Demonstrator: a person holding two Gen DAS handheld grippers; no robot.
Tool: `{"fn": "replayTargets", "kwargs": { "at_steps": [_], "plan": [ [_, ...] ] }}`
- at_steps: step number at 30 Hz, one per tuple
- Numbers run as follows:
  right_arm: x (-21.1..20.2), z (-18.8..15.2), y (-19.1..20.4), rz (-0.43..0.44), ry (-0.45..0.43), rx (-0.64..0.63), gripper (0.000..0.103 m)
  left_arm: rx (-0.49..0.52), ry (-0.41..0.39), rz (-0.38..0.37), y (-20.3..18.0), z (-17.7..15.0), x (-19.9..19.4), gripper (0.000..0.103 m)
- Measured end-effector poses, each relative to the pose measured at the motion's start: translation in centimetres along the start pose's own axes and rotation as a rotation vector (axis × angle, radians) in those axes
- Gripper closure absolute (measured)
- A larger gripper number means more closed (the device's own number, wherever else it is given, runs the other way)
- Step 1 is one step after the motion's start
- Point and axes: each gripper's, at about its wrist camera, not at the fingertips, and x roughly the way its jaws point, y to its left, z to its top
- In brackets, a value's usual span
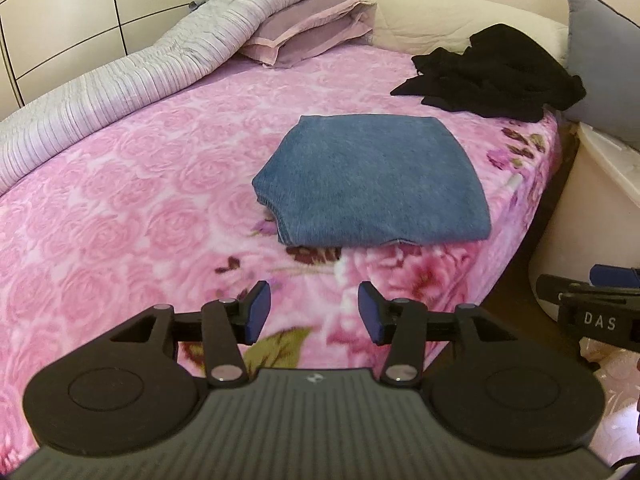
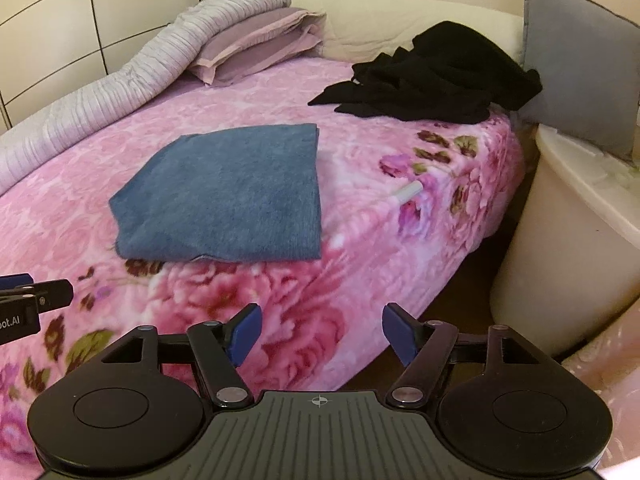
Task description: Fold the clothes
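Blue garment folded; black pile waits.

Both the left claw (image 1: 314, 310) and right claw (image 2: 318, 334) hang released and empty above the bed (image 1: 120, 200) edge. The folded blue garment (image 1: 372, 180) lies just ahead of them; the crumpled black clothes (image 1: 492, 72) sit well beyond it. The next move, I judge, calls for reaching past to fetch that pile. No containers show.

1. Pink rose-patterned fleece blanket (image 1: 120, 200) covers the bed
2. Rolled grey-lilac striped quilt (image 1: 120, 76) lies along the blanket's far left edge, its end resting on the pillow
3. Mauve pillow with pink border (image 2: 256, 40) at the head
4. Cream padded headboard (image 1: 432, 12) behind
5. Grey-blue cushion (image 2: 580, 56) at right, above white rounded nightstand (image 2: 560, 240)
6. White cabinet panels (image 1: 60, 12) at left
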Motion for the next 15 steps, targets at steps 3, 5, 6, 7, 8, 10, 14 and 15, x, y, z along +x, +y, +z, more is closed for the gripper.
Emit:
{"fn": "replayTargets", "kwargs": {
  "at_steps": [3, 5, 6, 7, 8, 10, 14, 15],
  "plan": [
    [-1.1, -0.7, 0.3, -0.005, 0.005, -0.005, 0.032, -0.003, -0.013, -0.008, 0.1, -0.8, -1.4, 0.057],
    [-1.8, -1.1, 0.4, -0.001, 0.01, -0.003, 0.032, -0.008, -0.022, -0.014, 0.1, -1.1, -2.2, 0.056],
    [-2.1, -1.2, 0.5, 0.004, 0.011, 0.0, 0.032, -0.011, -0.028, -0.016, 0.2, -1.3, -2.6, 0.056],
    [-2.5, -1.3, 0.6, 0.009, 0.007, 0.002, 0.032, -0.015, -0.033, -0.019, 0.2, -1.4, -3.0, 0.056],
    [-2.9, -1.4, 0.6, 0.014, 0.002, 0.005, 0.032, -0.021, -0.038, -0.023, 0.3, -1.5, -3.4, 0.055],
    [-3.5, -1.5, 1.0, 0.011, -0.005, -0.002, 0.032, -0.034, -0.049, -0.031, 0.7, -1.8, -4.0, 0.054],
    [-4.8, -1.6, 2.0, -0.019, -0.026, -0.048, 0.032, -0.062, -0.064, -0.042, 1.1, -2.2, -5.2, 0.054],
    [-5.1, -1.6, 2.2, -0.021, -0.035, -0.056, 0.032, -0.067, -0.067, -0.044, 1.2, -2.3, -5.5, 0.053]
  ]
}}
